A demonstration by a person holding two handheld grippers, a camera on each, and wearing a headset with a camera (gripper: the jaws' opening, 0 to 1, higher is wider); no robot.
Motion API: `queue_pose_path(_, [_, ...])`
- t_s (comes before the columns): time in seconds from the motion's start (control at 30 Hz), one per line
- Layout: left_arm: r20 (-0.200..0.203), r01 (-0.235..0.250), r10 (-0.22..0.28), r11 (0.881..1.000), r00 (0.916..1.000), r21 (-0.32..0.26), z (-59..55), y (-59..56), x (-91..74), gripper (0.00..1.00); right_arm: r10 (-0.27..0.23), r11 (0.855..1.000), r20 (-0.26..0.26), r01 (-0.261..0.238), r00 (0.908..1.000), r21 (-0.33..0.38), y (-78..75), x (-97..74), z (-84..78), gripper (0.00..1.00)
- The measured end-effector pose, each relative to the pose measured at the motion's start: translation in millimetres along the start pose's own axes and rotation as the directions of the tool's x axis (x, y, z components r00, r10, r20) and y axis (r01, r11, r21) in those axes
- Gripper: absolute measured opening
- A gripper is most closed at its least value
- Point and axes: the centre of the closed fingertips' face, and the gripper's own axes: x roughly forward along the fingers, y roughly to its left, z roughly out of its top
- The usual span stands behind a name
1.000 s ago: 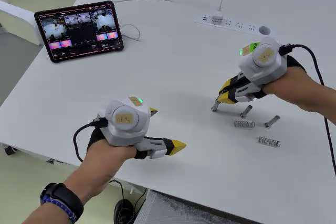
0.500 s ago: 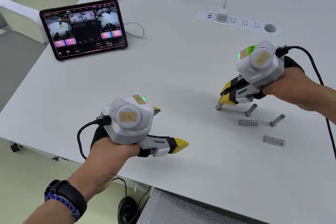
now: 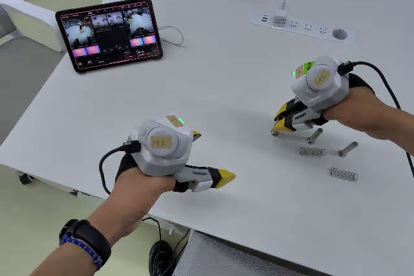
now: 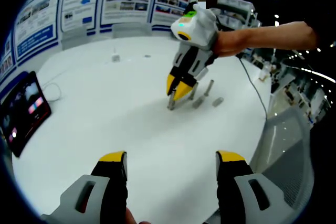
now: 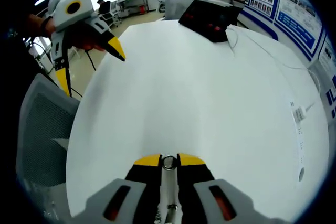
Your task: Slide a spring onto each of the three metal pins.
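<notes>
1. The gripped metal pin [image 3: 274,132] was clamped between the yellow jaw tips of the right hand-held gripper [image 3: 280,123]. It slanted downward with its free end at the surface of the table [image 3: 226,88]; whether it touched could not be told. In the right gripper view the pin's round end [image 5: 169,162] sat between the closed jaws, with the shaft running back between them.
2. The second metal pin [image 3: 315,136] lay on the table just beside the right hand-held gripper, partly under its body.
3. The third metal pin [image 3: 347,149] lay farther to the right, apart from the second.
4. The first spring [image 3: 312,152] lay on its side on the near side of those two pins, about midway between them. The second spring [image 3: 343,174] lay nearer still to the person, below the third pin in the head view. Both were loose on the table, apart from the pins.
5. The left hand-held gripper [image 3: 209,156] was held over the near edge of the table, well apart from the pins and springs. Its jaws were spread wide and grasped nothing. Its own view [image 4: 171,157] looked across the table toward the right hand-held gripper [image 4: 177,92].
6. A tablet [image 3: 108,32] with a lit screen lay at the far left of the table.
7. A white power strip [image 3: 304,28] lay at the far side, beyond the right hand-held gripper.
</notes>
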Motion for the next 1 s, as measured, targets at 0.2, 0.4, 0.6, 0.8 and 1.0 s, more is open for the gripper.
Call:
queue_pose_path(0.2, [-0.003,0.0,0.0,1.0,1.0,-0.005,-2.3,0.0,0.4,0.7,0.006,1.0,-0.01,-0.006,0.9999,-0.003,1.1,3.0,-2.1,0.13])
queue_pose_path(0.4, [-0.003,-0.001,0.001,1.0,1.0,-0.006,-2.3,-0.1,1.0,0.7,0.013,1.0,-0.021,-0.013,0.9997,-0.001,1.8,6.0,-4.5,0.13])
queue_pose_path(0.6, [-0.003,0.0,0.0,1.0,1.0,-0.009,-2.4,0.1,1.2,0.69,0.016,1.0,-0.03,-0.016,0.9994,0.002,2.3,7.6,-5.8,0.13])
queue_pose_path(0.8, [-0.004,0.001,-0.001,1.0,1.0,-0.008,-2.4,0.1,1.3,0.69,0.018,1.0,-0.035,-0.018,0.9992,0.011,1.9,7.4,-5.9,0.16])
queue_pose_path(1.0, [-0.001,0.005,-0.005,1.0,1.0,-0.004,-0.6,-0.7,2.6,0.69,0.013,1.0,-0.018,-0.012,0.9998,0.028,3.1,1.9,-3.4,0.22])
